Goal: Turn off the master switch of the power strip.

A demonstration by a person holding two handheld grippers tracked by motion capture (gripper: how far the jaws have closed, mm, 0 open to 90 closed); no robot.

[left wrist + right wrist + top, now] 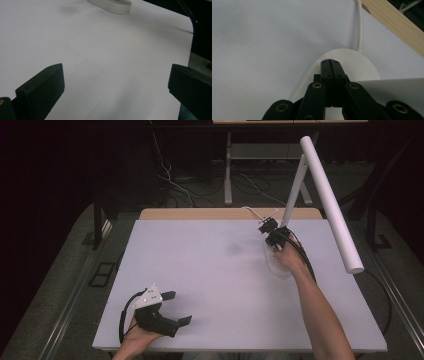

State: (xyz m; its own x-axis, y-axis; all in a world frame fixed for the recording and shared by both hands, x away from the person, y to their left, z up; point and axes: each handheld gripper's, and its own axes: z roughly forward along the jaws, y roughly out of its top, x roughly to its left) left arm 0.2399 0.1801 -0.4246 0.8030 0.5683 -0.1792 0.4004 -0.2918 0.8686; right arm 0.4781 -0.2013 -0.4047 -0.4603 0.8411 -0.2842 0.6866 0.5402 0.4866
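The right gripper (331,62), jaws together and empty, rested over the lamp base (362,65). The left gripper (181,308), jaws apart, hovered near the table (210,270) edge.

Dim room, dark at the back and sides. Grey floor (60,270) all round, with pale metal rails (70,305) running along it on the left and right. White surface (200,270) in the middle, evenly lit, edged at the far side by a strip of light wood (200,213). Behind it, white legs of another table (228,175), with loose cables (170,180) trailing over the floor beside them. Dark upright stand (96,220) at the far left.
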